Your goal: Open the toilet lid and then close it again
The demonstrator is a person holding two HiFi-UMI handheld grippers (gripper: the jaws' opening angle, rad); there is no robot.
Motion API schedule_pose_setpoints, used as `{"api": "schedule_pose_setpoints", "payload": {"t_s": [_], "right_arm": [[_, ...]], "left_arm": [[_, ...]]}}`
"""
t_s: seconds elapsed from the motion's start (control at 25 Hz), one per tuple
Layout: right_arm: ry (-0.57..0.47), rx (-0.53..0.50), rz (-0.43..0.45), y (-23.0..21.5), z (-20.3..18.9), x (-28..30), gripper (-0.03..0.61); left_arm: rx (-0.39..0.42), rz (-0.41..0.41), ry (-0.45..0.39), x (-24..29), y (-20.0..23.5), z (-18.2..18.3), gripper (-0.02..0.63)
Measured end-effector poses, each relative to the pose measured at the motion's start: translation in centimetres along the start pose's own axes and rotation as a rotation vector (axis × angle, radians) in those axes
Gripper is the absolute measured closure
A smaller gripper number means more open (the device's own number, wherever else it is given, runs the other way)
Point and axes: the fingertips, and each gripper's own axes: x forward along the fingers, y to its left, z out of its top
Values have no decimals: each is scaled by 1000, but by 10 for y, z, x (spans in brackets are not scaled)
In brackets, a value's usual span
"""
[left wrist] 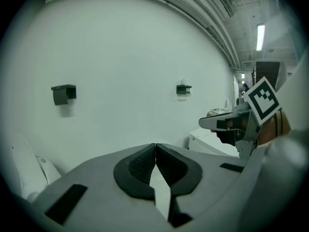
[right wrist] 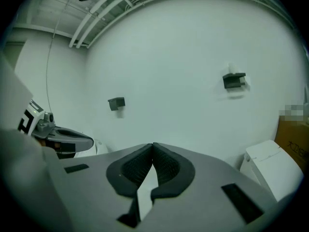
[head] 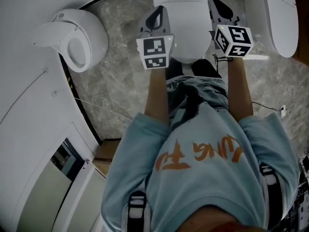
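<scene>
Ok, both clenched, nothing held: left gripper (left wrist: 155,153) and right gripper (right wrist: 153,153) flank the toilet lid (head: 186,30), which lies shut between and just below them. Probably staged there to catch its rim. Farther ahead is only bare wall (left wrist: 120,47).

- There were three white toilet fixtures: the middle toilet (head: 186,33), the left toilet (head: 72,37) and the right toilet (head: 273,13).
- Two grippers showed: the left gripper (left wrist: 155,146) and the right gripper (right wrist: 153,145).
- Each carried one marker cube, the left cube (head: 155,52) and the right cube (head: 234,40).
- Two black brackets hung on the wall: the left bracket (left wrist: 63,94) and the right bracket (left wrist: 183,88).
- One ceiling light (left wrist: 260,36) was lit.
- One person (head: 203,168) stood there.
</scene>
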Motion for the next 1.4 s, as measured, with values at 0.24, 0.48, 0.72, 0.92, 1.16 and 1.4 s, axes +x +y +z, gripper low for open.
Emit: {"api": "schedule_pose_setpoints", "payload": {"t_s": [0.24, 0.48, 0.72, 0.92, 1.16, 1.4], "right_arm": [[155, 56, -40, -10, -92, 5, 566], [316, 33, 39, 15, -187, -5, 566], [486, -74, 139, 46, -270, -21, 565], [626, -225, 290, 68, -342, -33, 498], [749, -487, 535, 95, -443, -54, 347], [787, -697, 659, 110, -513, -69, 299]], "left_arm": [[-18, -46, 151, 19, -7, -89, 586], [63, -190, 309, 23, -48, -186, 586], [237, -353, 433, 11, -78, -270, 584], [403, -516, 503, 4, -109, -338, 488], [626, -648, 587, 0, -129, -426, 365], [765, -705, 649, -2, -133, -492, 262]]}}
